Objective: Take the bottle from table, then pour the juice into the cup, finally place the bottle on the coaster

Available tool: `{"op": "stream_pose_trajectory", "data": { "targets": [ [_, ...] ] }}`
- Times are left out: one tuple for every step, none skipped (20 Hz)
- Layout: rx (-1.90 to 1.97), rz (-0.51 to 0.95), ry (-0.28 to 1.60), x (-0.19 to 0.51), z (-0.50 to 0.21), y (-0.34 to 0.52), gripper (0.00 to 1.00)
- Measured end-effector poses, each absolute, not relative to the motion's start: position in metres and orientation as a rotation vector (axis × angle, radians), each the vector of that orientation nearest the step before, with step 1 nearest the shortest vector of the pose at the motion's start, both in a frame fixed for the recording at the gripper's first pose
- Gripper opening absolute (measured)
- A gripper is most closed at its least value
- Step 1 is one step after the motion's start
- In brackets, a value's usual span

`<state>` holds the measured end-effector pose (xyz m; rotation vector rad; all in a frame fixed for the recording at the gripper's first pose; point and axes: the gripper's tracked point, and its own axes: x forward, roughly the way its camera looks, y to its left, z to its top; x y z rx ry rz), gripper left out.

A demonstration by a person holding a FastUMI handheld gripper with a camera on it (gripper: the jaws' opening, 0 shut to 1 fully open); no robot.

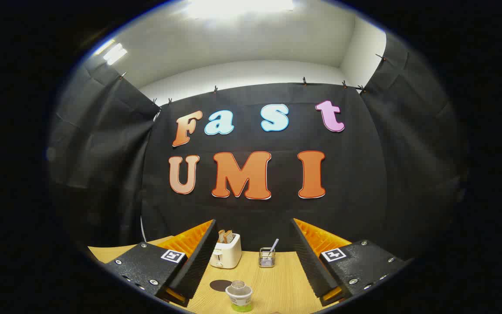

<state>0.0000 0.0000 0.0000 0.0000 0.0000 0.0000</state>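
A small bottle (239, 295) with a clear cap and a white and green label stands upright on the wooden table (283, 279), between my two fingers and low in the gripper view. A dark round coaster (220, 285) lies flat just left of and behind the bottle. My gripper (253, 257) is open, its fingers spread wide on either side, touching nothing.
A white toaster (226, 253) with toast slices stands at the back of the table by the black cloth wall. To its right is a small wire holder (267, 257) with a utensil sticking out.
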Motion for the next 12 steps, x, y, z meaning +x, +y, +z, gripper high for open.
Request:
{"op": "stream_pose_trajectory", "data": {
  "targets": [
    [0.001,0.002,0.0,0.0,-0.0005,-0.0003,0.98],
    [0.001,0.002,0.0,0.0,0.0,0.0001,0.98],
    [0.001,0.001,0.001,0.0004,-0.0008,-0.0003,0.98],
    [0.002,0.0,0.003,0.001,-0.0015,-0.0009,0.98],
    [0.003,-0.002,0.004,0.0023,-0.0012,-0.001,0.98],
    [0.005,-0.002,0.004,0.0,-0.001,-0.0017,0.98],
    [0.006,-0.002,0.002,0.0,-0.0006,-0.0022,0.98],
    [0.007,-0.002,0.001,-0.0005,0.0004,-0.0021,0.98],
    [0.007,-0.001,-0.001,0.0,0.0005,-0.0014,0.98],
    [0.005,-0.002,-0.003,0.0002,0.0003,-0.0033,0.98],
    [0.004,-0.006,-0.001,0.0004,-0.0003,-0.0052,0.98],
    [0.005,-0.01,0.001,0.0009,-0.0013,-0.0065,0.98]
  ]
}}
